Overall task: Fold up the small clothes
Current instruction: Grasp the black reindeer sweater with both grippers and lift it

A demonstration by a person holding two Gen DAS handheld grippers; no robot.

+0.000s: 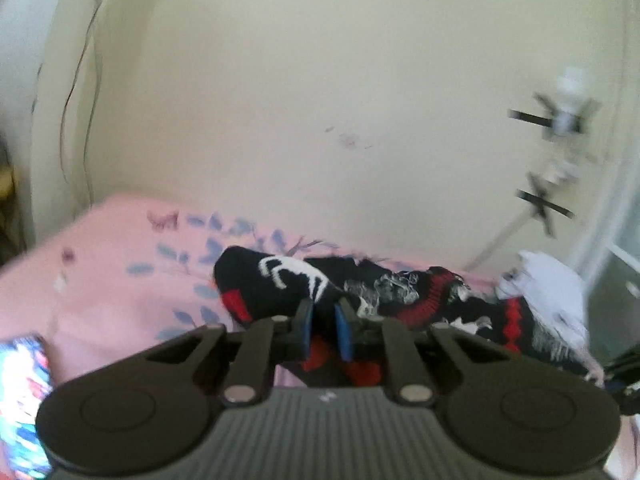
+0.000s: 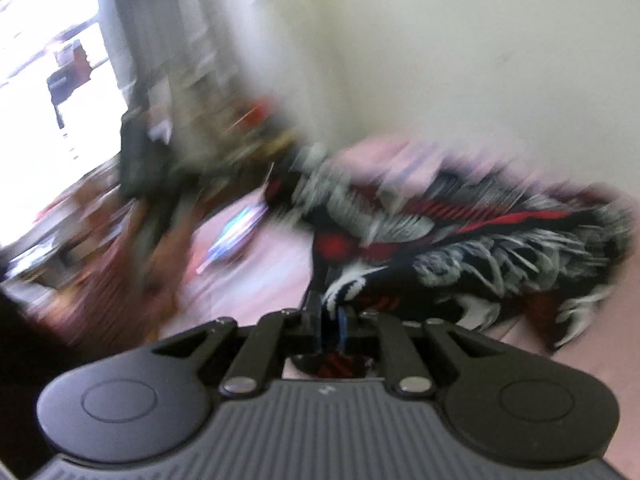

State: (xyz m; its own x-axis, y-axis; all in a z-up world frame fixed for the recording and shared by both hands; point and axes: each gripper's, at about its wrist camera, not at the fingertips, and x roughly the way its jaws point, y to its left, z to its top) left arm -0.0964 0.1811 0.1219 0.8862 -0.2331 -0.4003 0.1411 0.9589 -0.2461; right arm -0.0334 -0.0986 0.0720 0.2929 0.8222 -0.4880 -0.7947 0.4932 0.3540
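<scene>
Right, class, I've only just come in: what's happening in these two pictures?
A person with a handheld gripper in each hand is folding a black, red and white patterned knit garment on a pink floral bedsheet. The left gripper has its fingers nearly closed on the fabric's near edge. The right gripper looks shut on another part of the same garment. The right view is heavily motion-blurred. The fold isn't finished.

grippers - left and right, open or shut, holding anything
Left gripper: nearly shut, pinching the black garment.
Right gripper: shut on the same garment; view is blurred.
</scene>
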